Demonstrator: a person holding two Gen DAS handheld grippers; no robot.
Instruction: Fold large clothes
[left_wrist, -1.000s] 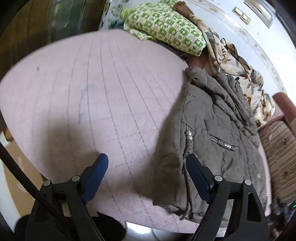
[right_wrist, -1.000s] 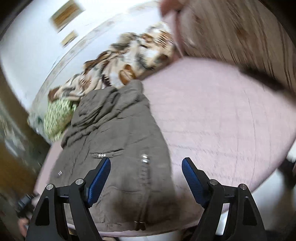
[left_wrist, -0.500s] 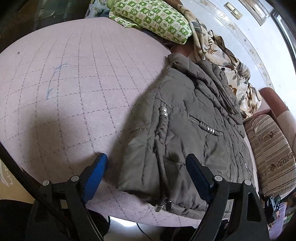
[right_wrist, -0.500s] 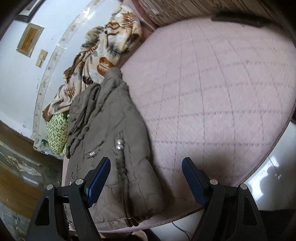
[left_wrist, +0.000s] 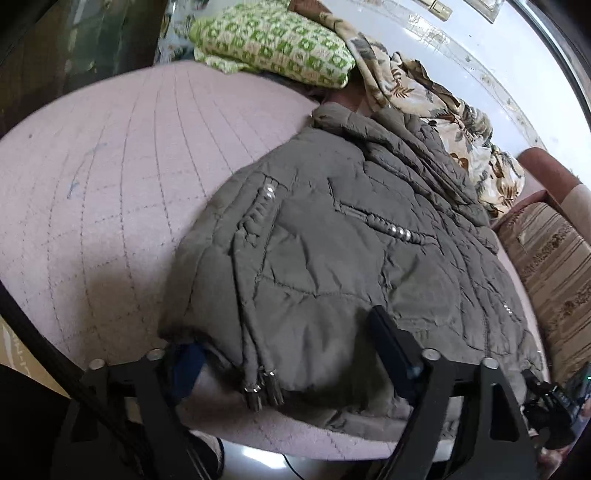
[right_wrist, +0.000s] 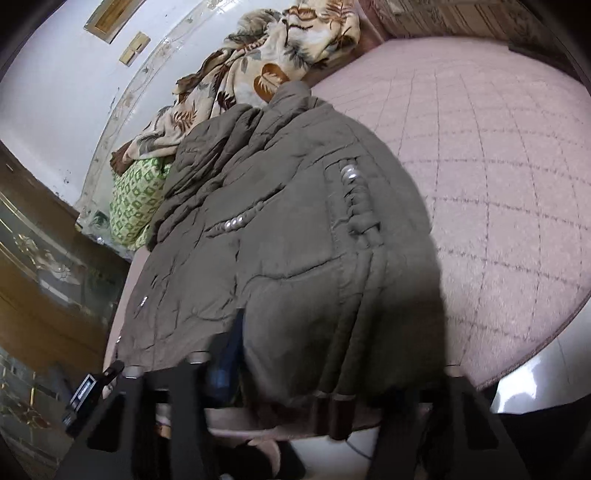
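Olive-grey jacket (left_wrist: 332, 236), pink grid-quilted bedcover (left_wrist: 110, 177), green-checked pillow (left_wrist: 273, 40).

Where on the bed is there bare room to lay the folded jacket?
The pink bedspread is bare between the jacket, the green pillow and the near edge. It is crowded at the far side by the wall, where the leaf-print blanket lies bunched against the jacket's hood.

You are working in a home, in a bedroom by the look of it. A wide bed (left_wrist: 110, 192) with a pink quilted cover fills both views. At its head lie a green checked pillow (left_wrist: 273, 48) and a leaf-print blanket (right_wrist: 266, 62), against a white wall (right_wrist: 55, 74). A striped upholstered sofa (left_wrist: 554, 258) stands beside the bed, and dark wooden furniture (right_wrist: 40, 280) with glass fronts on the other side.
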